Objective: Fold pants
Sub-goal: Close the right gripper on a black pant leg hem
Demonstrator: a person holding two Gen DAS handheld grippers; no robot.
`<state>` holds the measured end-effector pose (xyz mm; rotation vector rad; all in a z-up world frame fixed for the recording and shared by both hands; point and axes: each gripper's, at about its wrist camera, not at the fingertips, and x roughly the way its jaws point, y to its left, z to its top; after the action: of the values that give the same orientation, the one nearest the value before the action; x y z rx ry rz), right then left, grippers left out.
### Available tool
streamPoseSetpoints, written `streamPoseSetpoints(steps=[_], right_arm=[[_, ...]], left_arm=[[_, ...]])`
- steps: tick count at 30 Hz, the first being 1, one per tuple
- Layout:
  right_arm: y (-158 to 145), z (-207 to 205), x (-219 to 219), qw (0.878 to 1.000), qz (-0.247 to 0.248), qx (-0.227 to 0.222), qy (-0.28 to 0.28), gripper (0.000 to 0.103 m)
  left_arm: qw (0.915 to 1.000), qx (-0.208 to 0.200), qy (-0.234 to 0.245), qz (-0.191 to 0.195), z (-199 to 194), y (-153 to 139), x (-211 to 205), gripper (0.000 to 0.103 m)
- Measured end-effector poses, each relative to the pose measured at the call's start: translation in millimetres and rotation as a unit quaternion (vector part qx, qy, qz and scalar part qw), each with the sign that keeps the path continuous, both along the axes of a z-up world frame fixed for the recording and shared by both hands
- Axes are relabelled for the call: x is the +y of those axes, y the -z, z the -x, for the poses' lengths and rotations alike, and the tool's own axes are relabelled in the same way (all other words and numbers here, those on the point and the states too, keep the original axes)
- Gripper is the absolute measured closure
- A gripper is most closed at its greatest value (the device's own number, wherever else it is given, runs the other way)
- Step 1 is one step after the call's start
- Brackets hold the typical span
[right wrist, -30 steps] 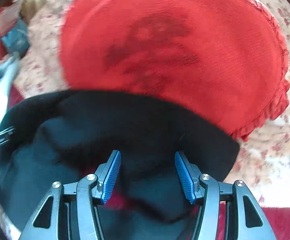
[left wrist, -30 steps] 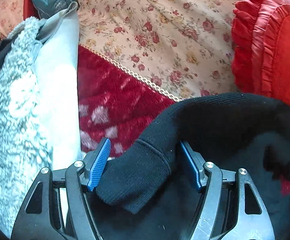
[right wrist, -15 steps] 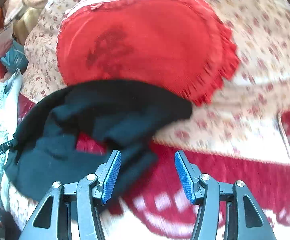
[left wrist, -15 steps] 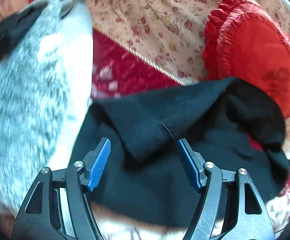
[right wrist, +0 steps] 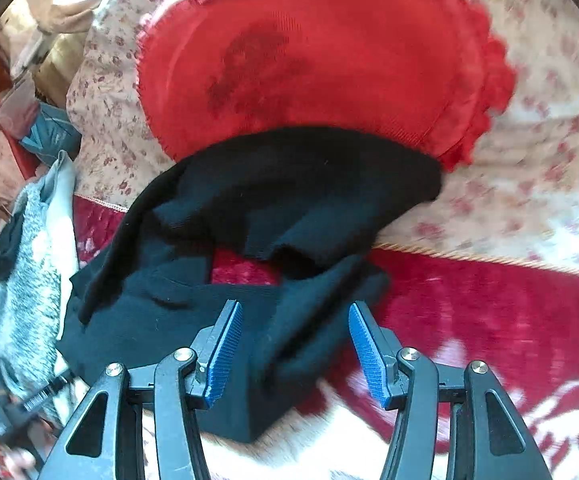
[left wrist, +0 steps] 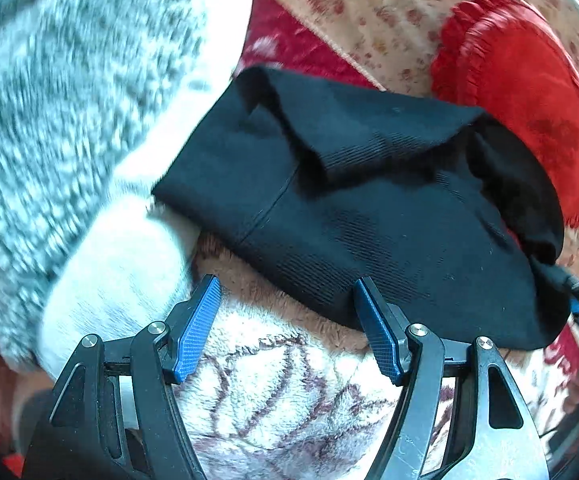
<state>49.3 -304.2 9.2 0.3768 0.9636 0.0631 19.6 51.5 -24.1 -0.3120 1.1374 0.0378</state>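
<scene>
One pair of black pants [left wrist: 389, 208] lies bunched on the red blanket [right wrist: 489, 300] against one red cushion [right wrist: 321, 60]; my left gripper [left wrist: 285, 328] hangs open and empty at its near edge, my right gripper [right wrist: 295, 348] closing over a fold, pads not pressing.

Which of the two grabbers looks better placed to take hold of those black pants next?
Probably the right hand-held gripper: the black pants already lie between its closing jaws. The left hand-held gripper is open over the fuzzy blanket, beside the pants' edge.
</scene>
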Motion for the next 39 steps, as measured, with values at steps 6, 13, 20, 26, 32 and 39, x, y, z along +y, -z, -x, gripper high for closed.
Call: streamPoseSetpoints(steps=[6, 13, 20, 26, 32, 39], right_arm=[[-1.1, 8.1, -0.1, 1.000, 0.019, -0.018, -0.002, 0.098], [-9.6, 84.5, -29.7, 0.999, 0.037, -0.033, 0.019, 0.098], [18.8, 93.5, -43.1, 0.998, -0.031, -0.018, 0.051, 0.088], [-0.3, 80.3, -57.1, 0.996, -0.024, -0.046, 0.070, 0.068], [17.9, 41.5, -72.2, 0.997, -0.028, -0.006, 0.068, 0.060], [31.1, 10.4, -63.7, 0.996, -0.078, -0.024, 0.047, 0.090]], left_arm=[[1.0000, -0.004, -0.007, 0.003, -2.5, 0.3, 1.1, 0.034], [0.9997, -0.007, -0.019, 0.015, 7.3, 2.3, 3.0, 0.034], [0.9968, -0.003, -0.051, 0.062, -2.2, 2.8, 8.0, 0.022], [0.9929, -0.003, -0.051, 0.108, -15.5, 0.0, 1.3, 0.022], [0.9985, -0.019, -0.014, 0.049, -17.0, 1.6, -19.8, 0.022], [0.9955, -0.011, -0.040, 0.085, -24.8, 2.4, -7.1, 0.022]])
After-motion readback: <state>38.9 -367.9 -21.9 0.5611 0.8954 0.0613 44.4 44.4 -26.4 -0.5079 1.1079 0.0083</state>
